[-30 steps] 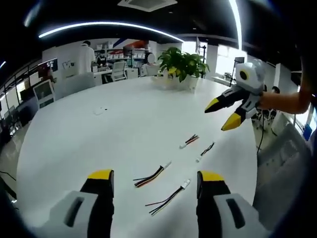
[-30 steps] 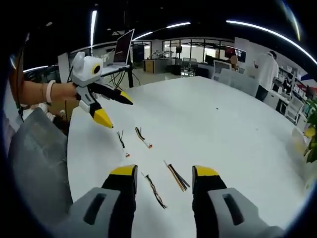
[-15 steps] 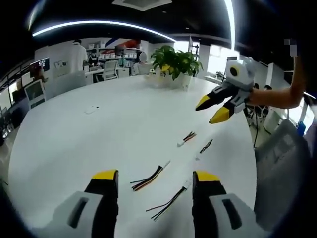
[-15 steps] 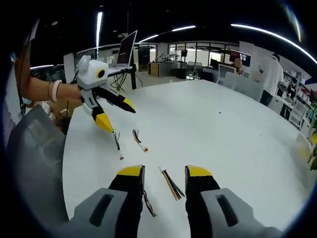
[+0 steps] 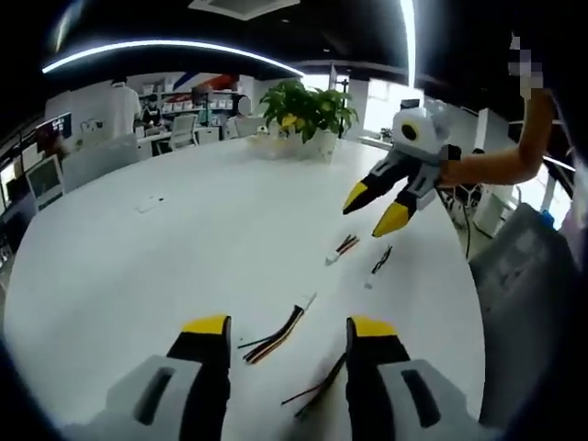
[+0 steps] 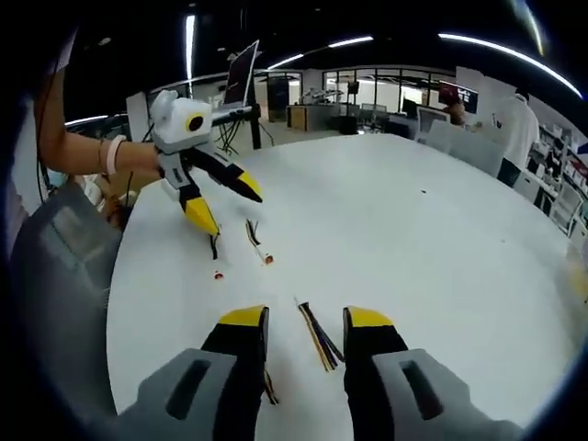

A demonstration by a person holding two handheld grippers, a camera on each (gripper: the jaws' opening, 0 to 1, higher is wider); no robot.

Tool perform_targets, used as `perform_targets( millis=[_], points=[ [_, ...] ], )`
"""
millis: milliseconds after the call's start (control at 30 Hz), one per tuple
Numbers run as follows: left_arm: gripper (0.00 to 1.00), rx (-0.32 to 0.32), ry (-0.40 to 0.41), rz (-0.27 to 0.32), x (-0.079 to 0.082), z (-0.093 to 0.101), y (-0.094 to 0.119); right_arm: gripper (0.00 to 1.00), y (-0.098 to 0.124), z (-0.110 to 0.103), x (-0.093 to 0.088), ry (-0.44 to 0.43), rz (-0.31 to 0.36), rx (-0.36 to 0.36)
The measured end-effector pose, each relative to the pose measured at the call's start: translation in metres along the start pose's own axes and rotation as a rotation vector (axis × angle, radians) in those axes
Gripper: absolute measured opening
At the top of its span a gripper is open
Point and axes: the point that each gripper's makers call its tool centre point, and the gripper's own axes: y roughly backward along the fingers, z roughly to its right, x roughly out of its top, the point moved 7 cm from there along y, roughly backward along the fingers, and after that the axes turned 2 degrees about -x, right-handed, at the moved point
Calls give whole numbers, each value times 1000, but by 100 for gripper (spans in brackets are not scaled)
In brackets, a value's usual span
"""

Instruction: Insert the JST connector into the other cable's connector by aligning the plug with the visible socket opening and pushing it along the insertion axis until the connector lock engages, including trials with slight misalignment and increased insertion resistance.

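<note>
Left gripper (image 5: 287,323): fingers spread over multicoloured wire cables (image 5: 273,333).
Right gripper (image 6: 299,315): fingers spread, empty.
Round white counter (image 5: 184,248): green potted plant (image 5: 300,112) far.

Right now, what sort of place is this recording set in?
Most likely an open-plan office: a large white round table with a potted plant, desks with monitors behind it, and ceiling strip lights.

Round white tabletop (image 5: 184,248), glossy. Four short multi-wire cable pigtails lie on it near one edge: two with white JST connectors nearer the camera in the left gripper view, cable (image 5: 276,328) and cable (image 5: 317,393); two smaller ones farther out, side by side but apart, cable (image 5: 342,248) and cable (image 5: 378,265). Potted green plant (image 5: 301,112) stands at the far side. Small white item (image 5: 149,202) lies well apart from the cables.
</note>
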Motion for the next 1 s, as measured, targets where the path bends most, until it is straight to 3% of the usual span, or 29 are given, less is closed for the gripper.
perform_targets(
  millis=[233,533,833,1000],
  points=[
    [35,-59,11,-9,-5,-2,-8,27,-10,0,-3,22,-11,43],
    [23,-123,38,80,2,-1,-20,25,-19,2,-7,81,2,83],
    [19,-164,-28,34,-7,1,-32,18,-26,5,-13,134,14,107],
    [14,-185,-27,53,-7,0,-34,16,-32,5,-14,156,27,120]
  ],
)
